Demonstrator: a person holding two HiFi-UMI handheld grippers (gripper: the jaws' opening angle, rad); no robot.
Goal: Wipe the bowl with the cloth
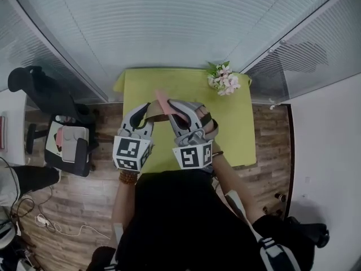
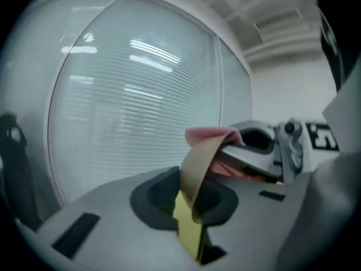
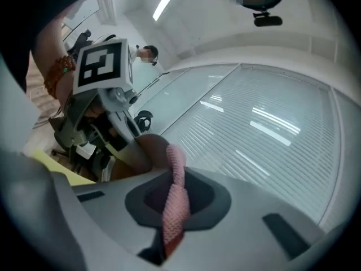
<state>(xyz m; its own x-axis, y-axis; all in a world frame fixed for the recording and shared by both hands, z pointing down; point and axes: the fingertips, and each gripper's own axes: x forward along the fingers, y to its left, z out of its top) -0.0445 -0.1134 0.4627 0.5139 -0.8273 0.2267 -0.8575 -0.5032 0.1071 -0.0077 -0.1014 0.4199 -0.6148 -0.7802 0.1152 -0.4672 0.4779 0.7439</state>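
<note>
Glass walls with blinds point(image 1: 169, 21) close in a green table point(image 1: 169, 83) set into a corner. The tan bowl point(image 1: 152, 113) is held over the middle of the table, between the two grippers. The left gripper point(image 1: 142, 110) is clamped narrowly on the bowl's rim point(image 2: 194, 168), which runs edge-on into the gap between its jaws. The pink cloth point(image 1: 164, 103) lies against the bowl, pinched as a twisted strip point(image 3: 174, 202) in the closed right gripper point(image 1: 179, 113).

From the head view, most of the bowl is covered by the grippers and their marker cubes point(image 1: 132, 153), and its inside cannot be made out. In the left gripper view only a thin band of rim shows. The right gripper view shows a brown patch of bowl point(image 3: 144, 154) behind the cloth.

Flowers point(image 1: 224, 79) stand at the table's far right corner, well apart from the bowl. The far half of the table is bare. Wooden floor point(image 1: 271, 151) lies on either side, with a dark chair point(image 1: 67, 143) on the left.
</note>
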